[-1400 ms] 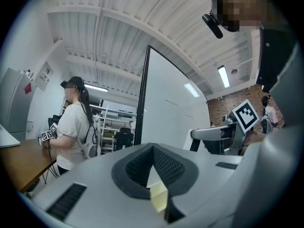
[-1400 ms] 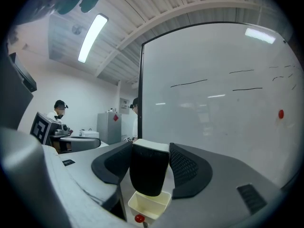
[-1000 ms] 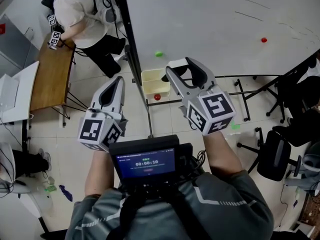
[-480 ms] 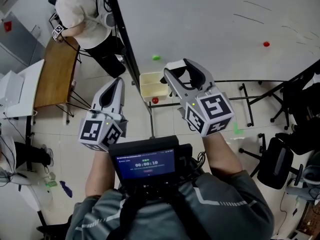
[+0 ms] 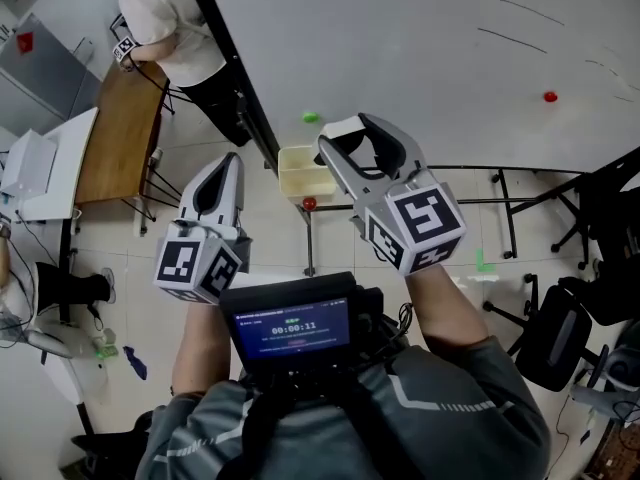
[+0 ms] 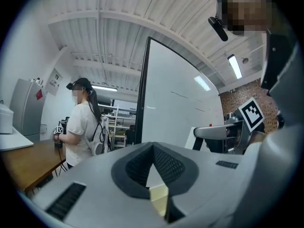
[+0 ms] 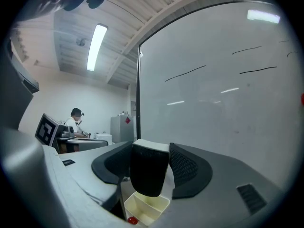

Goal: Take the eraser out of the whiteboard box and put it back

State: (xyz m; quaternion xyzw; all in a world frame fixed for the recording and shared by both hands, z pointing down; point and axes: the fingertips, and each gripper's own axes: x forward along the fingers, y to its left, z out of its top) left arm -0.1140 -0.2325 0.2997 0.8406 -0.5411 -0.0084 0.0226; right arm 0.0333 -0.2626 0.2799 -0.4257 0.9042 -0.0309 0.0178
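A large whiteboard point(image 5: 420, 58) stands on a tiled floor, with the cream whiteboard box point(image 5: 305, 168) fixed at its lower edge. The right gripper point(image 5: 345, 133) pinches the black eraser point(image 7: 148, 170) between its jaws, out of the box and just above it in the right gripper view. The left gripper point(image 5: 228, 160) holds nothing, its jaws pressed together at the tips.

Left forearm point(image 5: 198, 336) and right forearm point(image 5: 447, 306) are reaching forward side by side, both grippers pointing level. The left gripper point(image 5: 224, 160) is showing its jaws closed tip to tip. The right gripper point(image 5: 345, 131) is clamping the eraser point(image 7: 149, 169) between widely spread jaws.
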